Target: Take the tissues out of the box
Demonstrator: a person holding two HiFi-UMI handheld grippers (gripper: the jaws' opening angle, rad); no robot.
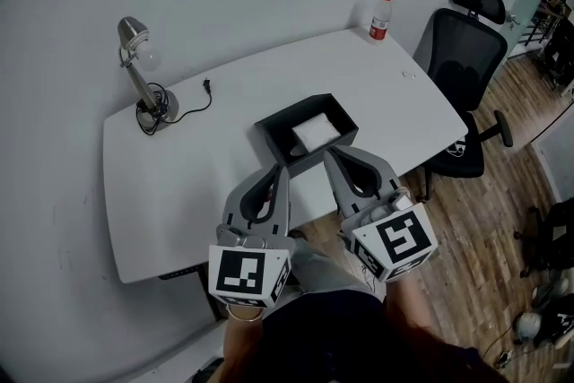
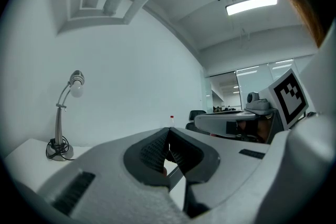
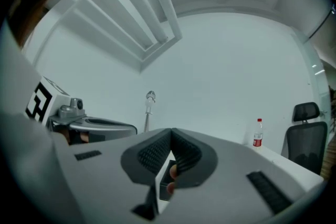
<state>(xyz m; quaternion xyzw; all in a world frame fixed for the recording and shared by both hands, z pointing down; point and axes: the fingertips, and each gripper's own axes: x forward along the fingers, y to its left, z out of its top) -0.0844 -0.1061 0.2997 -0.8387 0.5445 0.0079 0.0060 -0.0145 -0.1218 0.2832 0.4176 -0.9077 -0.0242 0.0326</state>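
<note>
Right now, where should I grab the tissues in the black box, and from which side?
Probably from straight above: the black box is open-topped and walled on all sides. Pinch the white tissues at their exposed top face. The right gripper is shut; open it first.

Tissues (image 1: pixel 316 132) in box (image 1: pixel 272 142) on table (image 1: pixel 197 184), lamp (image 1: pixel 142 81) left, bottle (image 1: pixel 381 17) behind

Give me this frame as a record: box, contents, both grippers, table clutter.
box: black open-top box, upright, mid-table
contents: white tissues lying inside, not yet taken out
left gripper: shut, empty, pointing toward the box
right gripper: shut, empty, tips at the box's near side
table: white
clutter: desk lamp at far left; bottle at far right corner
beside table: office chair
</note>
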